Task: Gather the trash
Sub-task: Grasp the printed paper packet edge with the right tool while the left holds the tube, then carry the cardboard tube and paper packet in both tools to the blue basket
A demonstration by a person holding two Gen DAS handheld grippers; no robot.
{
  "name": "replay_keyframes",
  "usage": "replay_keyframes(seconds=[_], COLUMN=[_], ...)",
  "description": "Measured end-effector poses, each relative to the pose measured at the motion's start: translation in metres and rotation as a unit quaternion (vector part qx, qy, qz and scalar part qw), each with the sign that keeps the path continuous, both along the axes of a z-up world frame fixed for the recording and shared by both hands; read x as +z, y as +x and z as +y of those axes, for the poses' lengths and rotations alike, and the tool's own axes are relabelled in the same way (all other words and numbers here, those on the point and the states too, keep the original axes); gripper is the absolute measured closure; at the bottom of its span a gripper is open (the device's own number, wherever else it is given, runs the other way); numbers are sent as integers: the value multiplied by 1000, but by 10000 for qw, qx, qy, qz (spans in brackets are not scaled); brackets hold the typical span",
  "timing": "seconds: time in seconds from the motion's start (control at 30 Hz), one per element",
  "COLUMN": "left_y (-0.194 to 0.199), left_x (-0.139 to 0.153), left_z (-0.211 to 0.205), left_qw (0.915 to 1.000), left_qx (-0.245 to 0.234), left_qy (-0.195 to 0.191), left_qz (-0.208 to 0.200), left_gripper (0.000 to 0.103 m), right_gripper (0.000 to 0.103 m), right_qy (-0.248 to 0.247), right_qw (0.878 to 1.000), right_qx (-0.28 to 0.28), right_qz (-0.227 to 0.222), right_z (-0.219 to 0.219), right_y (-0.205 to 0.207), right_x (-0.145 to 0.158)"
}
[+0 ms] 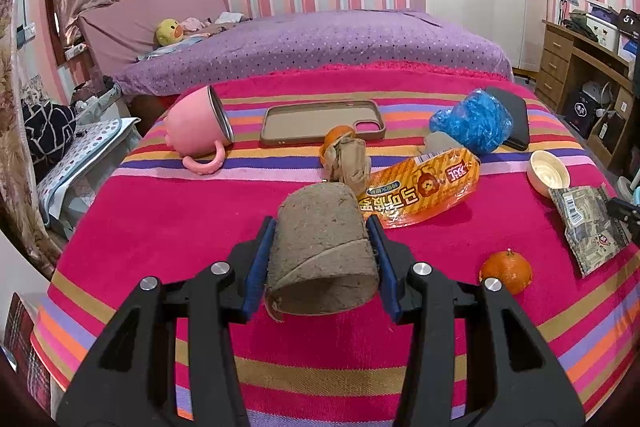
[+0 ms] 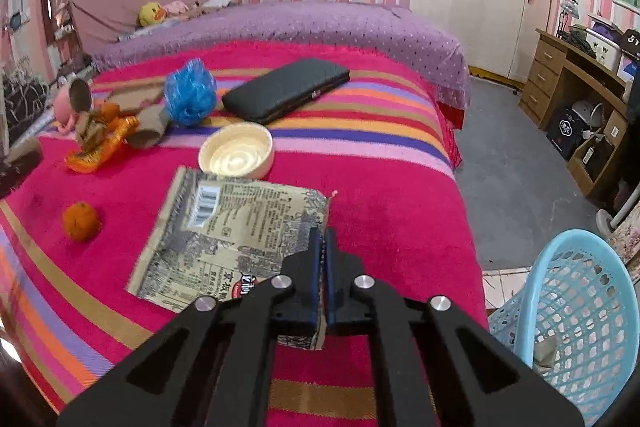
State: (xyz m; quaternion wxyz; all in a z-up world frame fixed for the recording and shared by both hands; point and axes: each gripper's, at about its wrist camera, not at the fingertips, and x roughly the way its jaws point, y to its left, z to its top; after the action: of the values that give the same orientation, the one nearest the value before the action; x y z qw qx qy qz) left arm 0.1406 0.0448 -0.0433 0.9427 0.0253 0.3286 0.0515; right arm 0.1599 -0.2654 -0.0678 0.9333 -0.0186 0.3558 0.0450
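Observation:
My left gripper (image 1: 321, 223) is shut on a grey-brown cardboard tube (image 1: 320, 247), its blue pads pressing both sides just above the striped blanket (image 1: 160, 219). Behind the tube lie crumpled brown paper (image 1: 348, 163) and an orange snack wrapper (image 1: 424, 187). My right gripper (image 2: 323, 233) is shut on the right edge of a flat beige printed wrapper (image 2: 224, 239), which lies on the blanket. The same wrapper (image 1: 592, 227) shows at the right in the left wrist view. A light-blue mesh basket (image 2: 572, 311) stands on the floor right of the bed.
On the blanket lie a tangerine (image 2: 81, 221), a white bowl (image 2: 236, 151), a black wallet (image 2: 286, 89), a crumpled blue plastic bag (image 2: 190, 93), a tipped pink mug (image 1: 196, 125) and a phone case (image 1: 320, 121). A wooden desk (image 2: 560, 75) stands at the far right.

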Motion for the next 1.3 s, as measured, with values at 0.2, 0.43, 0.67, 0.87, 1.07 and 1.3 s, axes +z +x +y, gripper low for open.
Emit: replay_keyframes(seconds=[0.2,0.43,0.67,0.87,1.07,1.3], left_y=[-2,-3,-3,-6,-7,-16], left_x=[4,4,6,7,7,17], left_z=[0,1,-1,-6,-14,-38], left_qw=[9999,9999,9999,9998,9999,9995], left_qx=[26,65,93,55,14,-111], left_qy=[-63,-50,-92,-105,-78,-123], left_qz=[-74,-85,-108,-152,-127,-268], left_gripper=[58,58,58,58,58,58], right_gripper=[101,101,101,101,101,101], right_qy=[246,381,558,495,536,605], right_qw=[9989,9961,9934,9943,9928,9879], right_qx=[30,-64,-80,22,47,-162], right_qz=[-409,-799,-998,-947,-1075,-1416], right_z=[-9,-25,-38,-36,-44,-74], right_y=[-13,-29,-38,-39,-46,-66], right_x=[15,35,46,43,49,70])
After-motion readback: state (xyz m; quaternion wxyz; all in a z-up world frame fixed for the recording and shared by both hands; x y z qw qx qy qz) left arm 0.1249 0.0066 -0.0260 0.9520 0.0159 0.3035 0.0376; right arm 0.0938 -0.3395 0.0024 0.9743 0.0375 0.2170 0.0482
